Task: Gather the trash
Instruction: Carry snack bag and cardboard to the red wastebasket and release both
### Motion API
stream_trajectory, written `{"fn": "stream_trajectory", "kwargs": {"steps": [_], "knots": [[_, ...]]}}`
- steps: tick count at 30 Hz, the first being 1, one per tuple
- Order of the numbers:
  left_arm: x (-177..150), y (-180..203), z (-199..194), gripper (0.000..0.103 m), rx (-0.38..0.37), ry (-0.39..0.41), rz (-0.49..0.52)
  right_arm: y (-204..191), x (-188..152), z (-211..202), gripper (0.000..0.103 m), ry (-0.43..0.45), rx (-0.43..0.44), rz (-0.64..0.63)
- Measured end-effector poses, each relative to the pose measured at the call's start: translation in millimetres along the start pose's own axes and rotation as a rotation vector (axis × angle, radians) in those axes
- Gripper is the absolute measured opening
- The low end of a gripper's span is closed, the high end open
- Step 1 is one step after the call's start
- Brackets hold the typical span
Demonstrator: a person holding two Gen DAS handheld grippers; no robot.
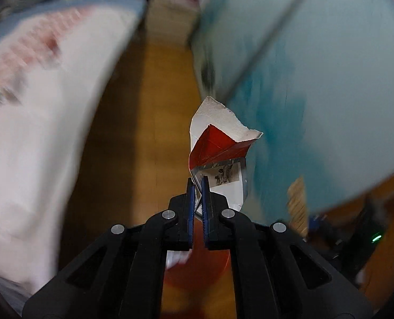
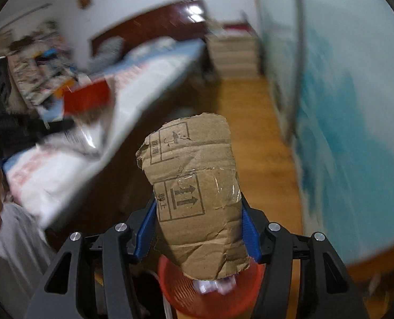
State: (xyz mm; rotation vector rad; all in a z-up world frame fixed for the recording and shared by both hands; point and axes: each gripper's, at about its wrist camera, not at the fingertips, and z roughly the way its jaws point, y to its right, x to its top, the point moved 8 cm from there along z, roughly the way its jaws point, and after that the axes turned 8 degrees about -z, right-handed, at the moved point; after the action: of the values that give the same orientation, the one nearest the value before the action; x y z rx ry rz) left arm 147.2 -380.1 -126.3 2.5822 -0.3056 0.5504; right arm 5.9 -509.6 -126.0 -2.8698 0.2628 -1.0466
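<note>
Both claws carry trash above the red bin: left claw clamped on torn packaging, right claw gripping rolled cardboard. Centre each over the rim before releasing.

This was a bedroom in a home. A bed with a dark wooden headboard and pale printed bedding stood against a white wall, its far side heaped with clutter. The floor was warm orange wood, a teal-and-white painted wall ran alongside, and a pale chest of drawers stood at the far end.
</note>
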Motion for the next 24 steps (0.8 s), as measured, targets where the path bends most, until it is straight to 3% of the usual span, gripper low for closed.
{"fn": "stream_trajectory", "kwargs": {"steps": [3,6,9,14,18,20,21,24], "knots": [[-56,-6,81,0.004,0.095,-0.208,0.061,13,-49,31,0.057,-0.102,0.013,0.067],[-82,-17,115,0.004,0.143,-0.315,0.051,12,-82,59,0.057,-0.172,0.032,0.105],[-96,-25,131,0.004,0.185,-0.354,0.083,7,-97,81,0.057,-0.215,0.037,0.122],[-114,-38,143,0.004,0.199,-0.421,0.048,3,-103,108,0.057,-0.276,0.024,0.131],[-124,-37,147,0.005,0.195,-0.453,0.051,3,-107,119,0.065,-0.296,0.021,0.14],[-128,-35,152,0.01,0.197,-0.472,0.048,8,-108,117,0.076,-0.288,0.016,0.167],[-131,-35,152,0.018,0.205,-0.488,0.046,13,-106,118,0.077,-0.286,0.007,0.174],[-130,-38,150,0.05,0.198,-0.496,0.009,22,-106,112,0.077,-0.283,-0.018,0.191]]}}
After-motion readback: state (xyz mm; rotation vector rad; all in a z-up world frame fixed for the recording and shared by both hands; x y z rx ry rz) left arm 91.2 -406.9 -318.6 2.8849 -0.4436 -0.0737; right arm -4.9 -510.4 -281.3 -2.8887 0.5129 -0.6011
